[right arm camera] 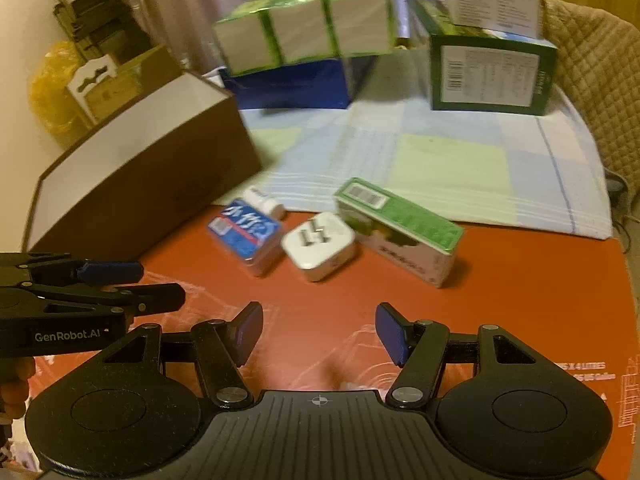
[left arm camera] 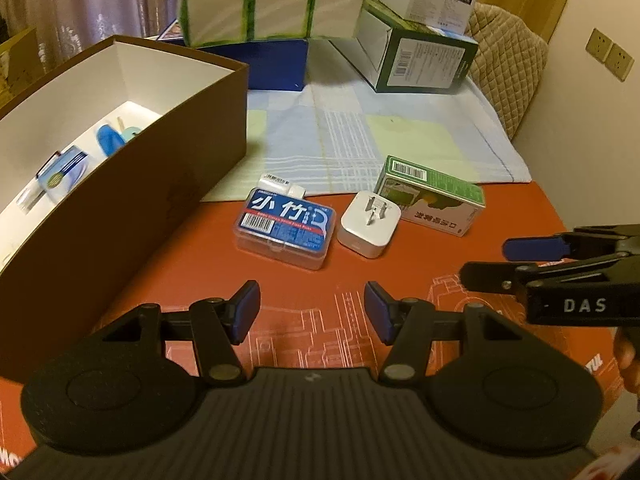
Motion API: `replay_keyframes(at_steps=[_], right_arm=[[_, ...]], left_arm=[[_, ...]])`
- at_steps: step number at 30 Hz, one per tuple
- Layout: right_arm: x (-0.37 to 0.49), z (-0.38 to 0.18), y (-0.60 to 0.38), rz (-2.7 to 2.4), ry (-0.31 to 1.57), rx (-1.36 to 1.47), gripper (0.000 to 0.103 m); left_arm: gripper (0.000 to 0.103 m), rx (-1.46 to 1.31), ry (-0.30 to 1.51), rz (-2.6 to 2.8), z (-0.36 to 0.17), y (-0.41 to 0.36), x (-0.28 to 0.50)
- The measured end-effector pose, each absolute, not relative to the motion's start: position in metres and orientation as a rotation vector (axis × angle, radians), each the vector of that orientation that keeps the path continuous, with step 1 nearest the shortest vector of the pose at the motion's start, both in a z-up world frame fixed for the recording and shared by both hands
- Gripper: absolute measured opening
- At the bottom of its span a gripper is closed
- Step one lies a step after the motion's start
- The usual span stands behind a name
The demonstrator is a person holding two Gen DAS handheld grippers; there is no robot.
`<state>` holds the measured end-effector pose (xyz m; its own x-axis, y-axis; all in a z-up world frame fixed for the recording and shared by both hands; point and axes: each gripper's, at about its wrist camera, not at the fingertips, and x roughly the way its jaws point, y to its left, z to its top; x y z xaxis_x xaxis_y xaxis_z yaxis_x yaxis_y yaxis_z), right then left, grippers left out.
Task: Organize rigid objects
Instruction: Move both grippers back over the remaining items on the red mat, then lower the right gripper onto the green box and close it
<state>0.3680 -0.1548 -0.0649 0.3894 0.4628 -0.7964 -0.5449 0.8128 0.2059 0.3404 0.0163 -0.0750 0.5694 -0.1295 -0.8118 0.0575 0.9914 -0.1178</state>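
Note:
On the orange mat lie a blue-labelled clear floss-pick case [left arm camera: 285,227] [right arm camera: 244,235], a white plug adapter [left arm camera: 369,223] [right arm camera: 319,245] with prongs up, a green and white carton [left arm camera: 434,200] [right arm camera: 400,230] and a small white bottle [left arm camera: 282,185] [right arm camera: 264,201] behind the case. My left gripper [left arm camera: 312,312] is open and empty, just short of them. My right gripper [right arm camera: 319,334] is open and empty too; it also shows at the right of the left wrist view [left arm camera: 486,262]. The left gripper shows at the left of the right wrist view [right arm camera: 160,282].
A brown open box [left arm camera: 132,168] [right arm camera: 152,184] stands at the left and holds several small items [left arm camera: 64,168]. Behind lie a checked cloth [left arm camera: 352,136], a blue box [left arm camera: 276,64], green tissue packs [left arm camera: 272,4], a dark green carton [left arm camera: 420,56] and a quilted chair back [left arm camera: 508,68].

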Motion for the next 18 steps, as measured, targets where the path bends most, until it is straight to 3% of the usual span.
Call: replay_keyframes(at_steps=[18], right_arm=[[0.430,-0.099,-0.171,0.494,0.950,-0.198,0.059]], left_arm=[[0.054,0.102,0.986,-0.122,-0.120,-0.005,0.405]])
